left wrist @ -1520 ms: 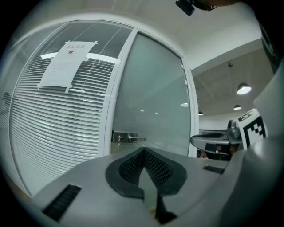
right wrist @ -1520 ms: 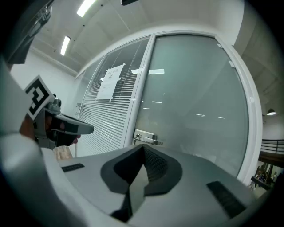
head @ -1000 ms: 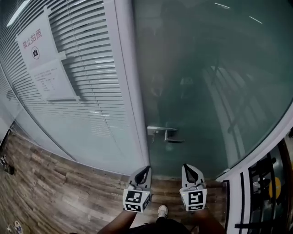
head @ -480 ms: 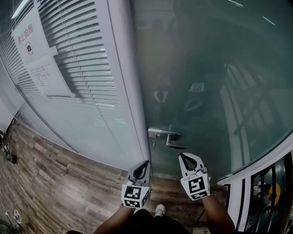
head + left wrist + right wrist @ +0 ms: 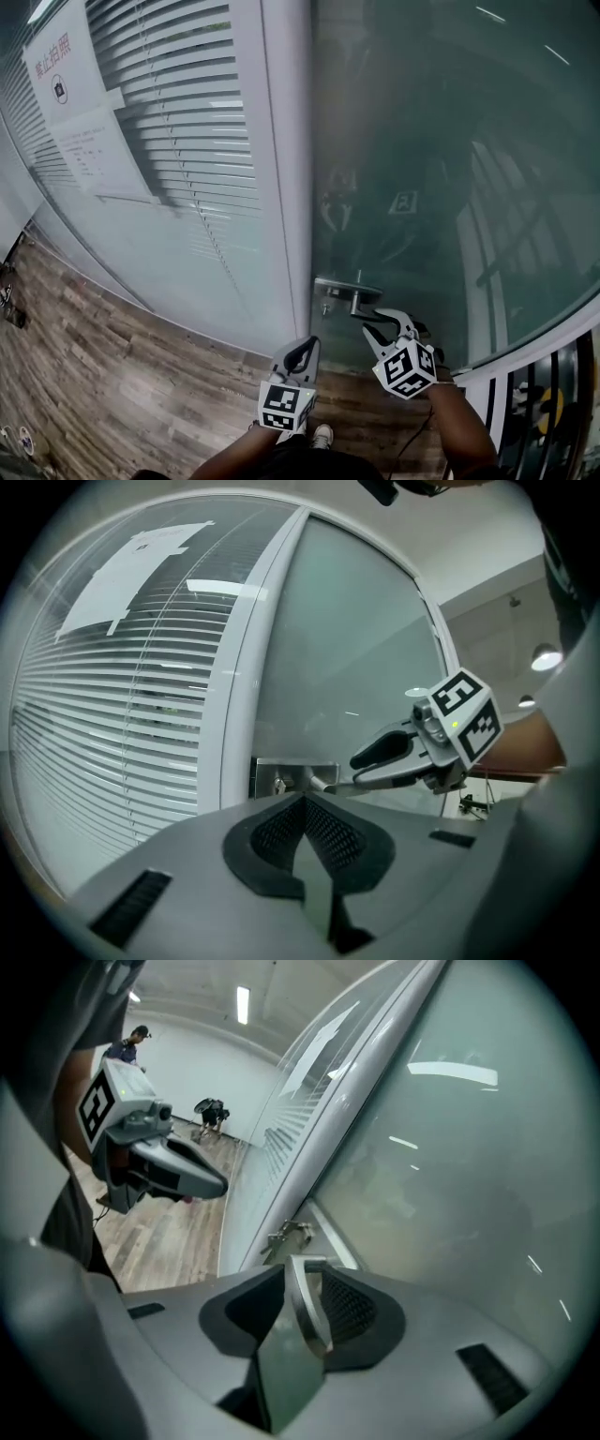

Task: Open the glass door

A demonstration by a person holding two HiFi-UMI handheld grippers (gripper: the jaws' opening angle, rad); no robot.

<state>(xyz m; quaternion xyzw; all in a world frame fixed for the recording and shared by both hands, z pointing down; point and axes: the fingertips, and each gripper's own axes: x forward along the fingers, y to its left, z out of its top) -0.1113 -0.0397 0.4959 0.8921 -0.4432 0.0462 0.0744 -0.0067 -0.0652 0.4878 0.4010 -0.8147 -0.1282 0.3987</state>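
The frosted glass door (image 5: pixel 441 141) has a metal lever handle (image 5: pixel 358 302) on a steel plate beside the white frame (image 5: pixel 286 187). My right gripper (image 5: pixel 380 323) is rolled sideways at the handle's free end. Its jaws have just been opening and now stand open. In the right gripper view the lever (image 5: pixel 306 1305) lies between the jaws of the right gripper (image 5: pixel 300 1288), close to the right pad, with a gap on the left. My left gripper (image 5: pixel 305 352) hangs shut and empty just left of the handle, below the frame. The left gripper view looks over that gripper (image 5: pixel 305 803) at the plate (image 5: pixel 291 775).
Left of the frame runs a glass wall with white blinds (image 5: pixel 178 112) and taped paper notices (image 5: pixel 75 103). Wood-pattern floor (image 5: pixel 122 394) lies below. A black railing (image 5: pixel 553 403) stands at the far right. A person stands far down the corridor (image 5: pixel 131 1040).
Both grippers have moved forward toward the door. The right one has rolled sideways, reached the lever's end and opened its jaws around it. The left one stays shut.
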